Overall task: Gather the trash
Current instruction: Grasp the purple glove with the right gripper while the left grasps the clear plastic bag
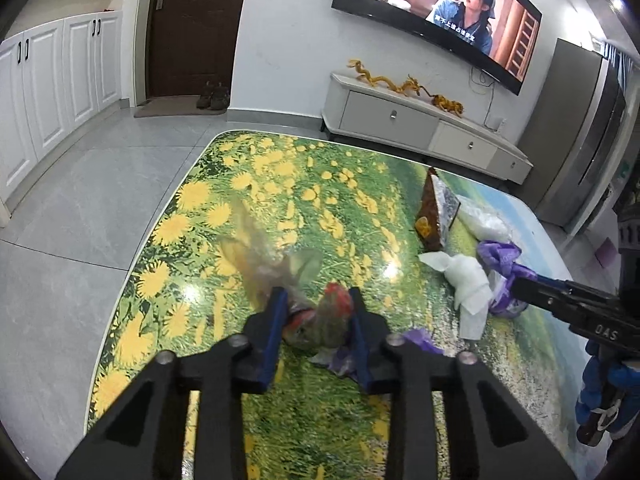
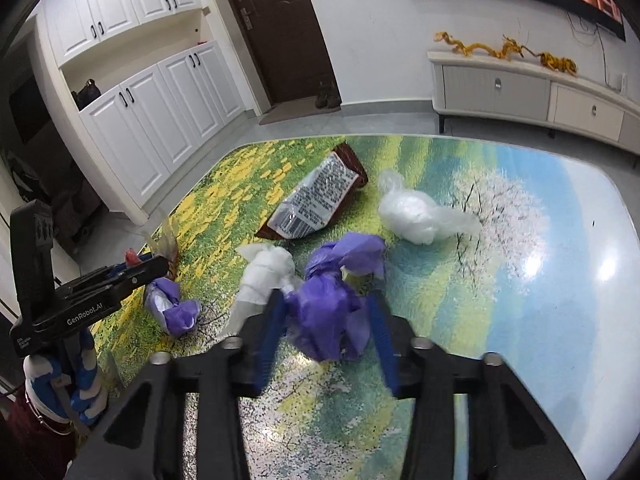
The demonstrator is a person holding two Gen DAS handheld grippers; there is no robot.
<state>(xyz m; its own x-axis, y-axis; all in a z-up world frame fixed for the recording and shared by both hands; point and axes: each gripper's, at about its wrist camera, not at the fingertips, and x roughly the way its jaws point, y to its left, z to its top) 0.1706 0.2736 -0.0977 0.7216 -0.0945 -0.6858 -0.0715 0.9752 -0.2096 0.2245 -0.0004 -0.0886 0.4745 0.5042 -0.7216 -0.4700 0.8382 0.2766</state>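
Jaws of the left gripper (image 1: 316,308) are clamped on a clear crinkled wrapper with red print (image 1: 320,316), low over the flower-patterned counter (image 1: 168,240). Those of the right gripper (image 2: 326,316) are pinched on a crumpled purple bag (image 2: 332,304), which sits just above the counter beside a wadded white tissue (image 2: 264,272). A smaller purple scrap (image 2: 172,308) lies near the left gripper's tip. Farther back, a brown snack packet (image 2: 316,204) lies label-up, and a scrunched clear plastic bag (image 2: 412,216) rests just to its right. Both hands wear blue-and-white gloves (image 2: 80,384). A television (image 1: 436,12) plays on the wall.
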